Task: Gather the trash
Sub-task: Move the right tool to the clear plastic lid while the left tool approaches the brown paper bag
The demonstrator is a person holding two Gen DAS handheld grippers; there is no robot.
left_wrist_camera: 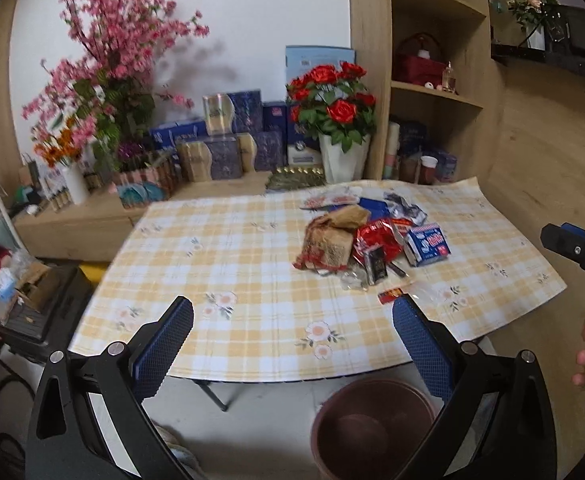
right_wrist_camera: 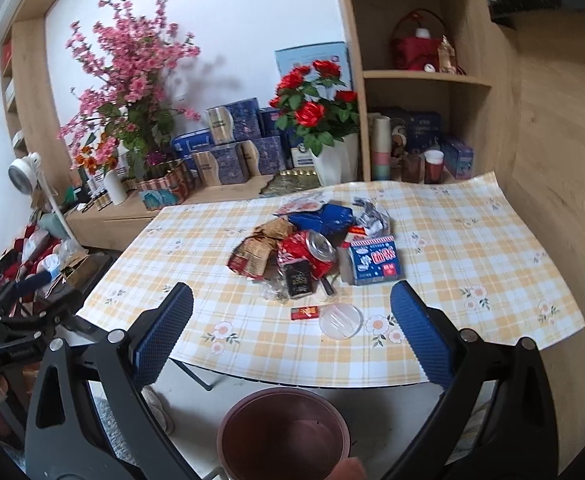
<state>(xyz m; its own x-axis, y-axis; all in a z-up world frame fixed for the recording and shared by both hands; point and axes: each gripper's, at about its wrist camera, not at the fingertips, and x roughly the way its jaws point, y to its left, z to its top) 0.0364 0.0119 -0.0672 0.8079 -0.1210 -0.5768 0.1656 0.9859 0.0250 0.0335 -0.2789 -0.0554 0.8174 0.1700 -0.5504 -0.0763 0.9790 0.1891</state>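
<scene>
A checked-cloth bench (right_wrist_camera: 472, 240) carries a trash heap (right_wrist_camera: 316, 248) at its middle: brown wrappers, crushed red can (right_wrist_camera: 312, 252), blue carton (right_wrist_camera: 374, 266). A brown bin (right_wrist_camera: 284, 432) stands on the floor below its near edge. Left gripper (left_wrist_camera: 292, 344) and right gripper (right_wrist_camera: 292, 340) hover short of the pile, jaws spread, empty.

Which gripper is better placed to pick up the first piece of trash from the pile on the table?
Probably the right gripper: its open fingers frame the small red flat packet and clear round plastic lid at the near table edge. The left gripper faces bare checked tablecloth.
</scene>
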